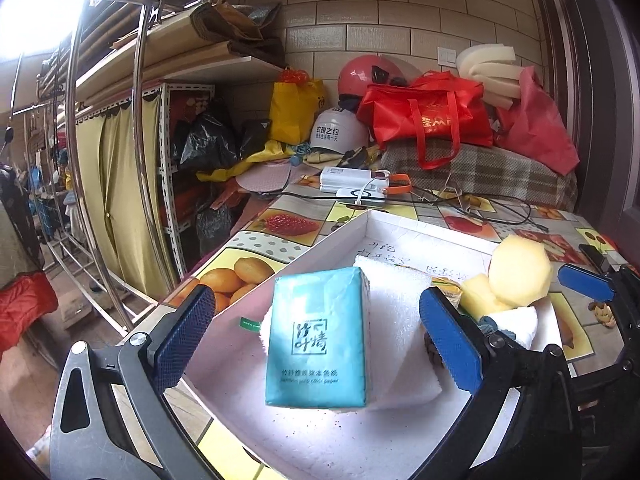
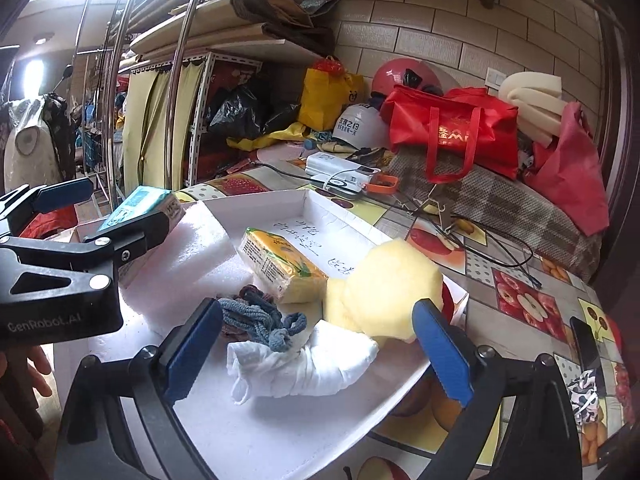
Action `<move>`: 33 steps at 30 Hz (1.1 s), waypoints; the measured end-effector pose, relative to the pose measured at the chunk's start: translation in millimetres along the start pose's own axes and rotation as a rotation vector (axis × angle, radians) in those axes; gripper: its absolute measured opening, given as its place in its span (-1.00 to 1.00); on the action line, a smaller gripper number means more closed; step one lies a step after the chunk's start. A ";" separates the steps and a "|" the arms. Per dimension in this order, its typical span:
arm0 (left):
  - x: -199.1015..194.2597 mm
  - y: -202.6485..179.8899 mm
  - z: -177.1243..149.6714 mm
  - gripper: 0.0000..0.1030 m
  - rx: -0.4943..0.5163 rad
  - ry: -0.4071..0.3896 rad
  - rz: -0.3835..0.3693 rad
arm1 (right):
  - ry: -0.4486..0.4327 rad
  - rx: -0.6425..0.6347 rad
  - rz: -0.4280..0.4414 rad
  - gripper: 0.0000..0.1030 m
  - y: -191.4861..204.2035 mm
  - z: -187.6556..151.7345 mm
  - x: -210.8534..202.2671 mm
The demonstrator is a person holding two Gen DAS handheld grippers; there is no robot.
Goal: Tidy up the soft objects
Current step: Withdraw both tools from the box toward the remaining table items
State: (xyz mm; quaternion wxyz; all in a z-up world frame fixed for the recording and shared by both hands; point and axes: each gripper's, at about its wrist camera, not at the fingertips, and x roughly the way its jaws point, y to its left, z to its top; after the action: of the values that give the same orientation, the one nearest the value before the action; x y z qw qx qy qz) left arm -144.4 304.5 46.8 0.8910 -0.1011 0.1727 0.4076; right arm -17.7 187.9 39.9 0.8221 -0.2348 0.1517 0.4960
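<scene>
Blue ribbed pads of the left gripper [image 1: 316,330] stand wide apart, released, either side of one teal tissue pack [image 1: 318,338] without touching it; the pack stands upright on one folded white foam sheet [image 1: 394,320] inside the shallow white tray [image 1: 352,226]. Angled slightly downward, the right gripper [image 2: 316,350] is likewise spread, clasping nothing; between its fingers lies one crumpled white cloth [image 2: 308,364]. Beside the cloth: a tangle of knitted bands [image 2: 256,312], one yellow tissue pack [image 2: 280,266], two pale spongy foam pieces [image 2: 388,296].
</scene>
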 end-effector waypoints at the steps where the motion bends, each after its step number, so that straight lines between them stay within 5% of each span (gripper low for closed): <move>1: -1.8 0.2 0.2 1.00 -0.002 -0.006 0.006 | -0.008 0.006 -0.003 0.94 -1.8 0.3 -0.9; 14: -20.3 -5.1 -3.8 1.00 0.007 -0.078 0.048 | -0.059 0.139 -0.024 1.00 -27.2 -7.1 -14.2; 21: -51.9 -55.8 -19.7 1.00 0.084 -0.071 -0.092 | -0.038 0.160 -0.096 1.00 -53.5 -28.0 -37.0; 26: -73.3 -116.1 -29.8 1.00 0.176 -0.048 -0.212 | -0.020 0.254 -0.165 1.00 -106.7 -52.3 -59.8; 33: -67.3 -172.5 -32.4 1.00 0.235 0.031 -0.277 | -0.007 0.316 -0.300 1.00 -181.9 -82.9 -90.8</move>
State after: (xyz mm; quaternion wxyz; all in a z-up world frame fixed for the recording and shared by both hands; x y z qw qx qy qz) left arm -61.3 136.0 50.1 0.9415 -0.0253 0.2172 0.2566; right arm 100.2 3.4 56.6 0.9138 -0.1211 0.1880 0.3391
